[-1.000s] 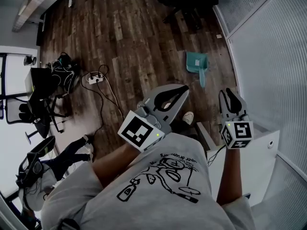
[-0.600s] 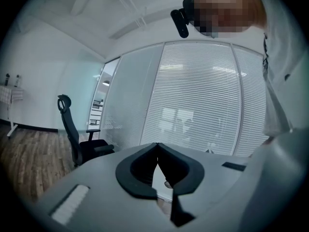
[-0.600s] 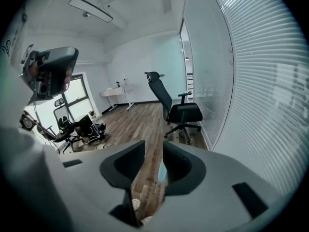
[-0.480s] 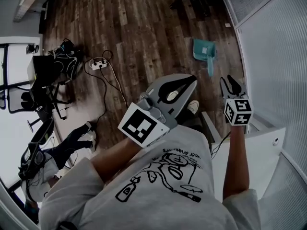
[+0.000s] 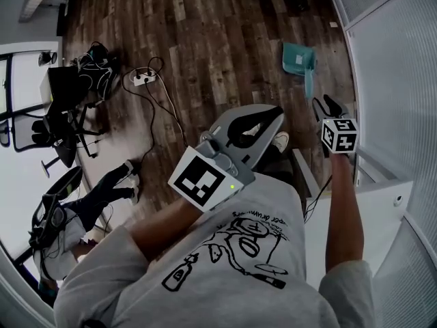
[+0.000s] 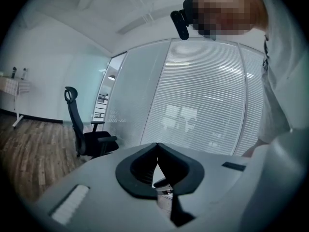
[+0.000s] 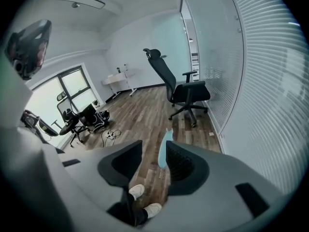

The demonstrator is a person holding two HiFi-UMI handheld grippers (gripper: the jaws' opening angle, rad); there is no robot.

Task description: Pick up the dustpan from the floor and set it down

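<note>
While the right gripper [image 5: 326, 106] tips down toward the floor, I read its claw as about half wide and just lately opening. Through the gap in the right gripper view I see the dustpan [image 7: 162, 151] lying on the boards beyond; the pads hold nothing. One dustpan, teal smooth plastic, lies at 1 o'clock in the head view on the dark wood-plank floor [image 5: 205, 39]. Its long axis runs 12 to 6: the broad flat pan is at the 12 end, and the slim, straight handle points to 6, toward me. My left gripper [image 5: 275, 113] is at centre with its claw closed, tips touching, empty. I count two grippers, two pale shoes [image 7: 137, 191], one black office chair [image 7: 181, 88] and one white power strip [image 5: 143, 79] at 10 o'clock.
</note>
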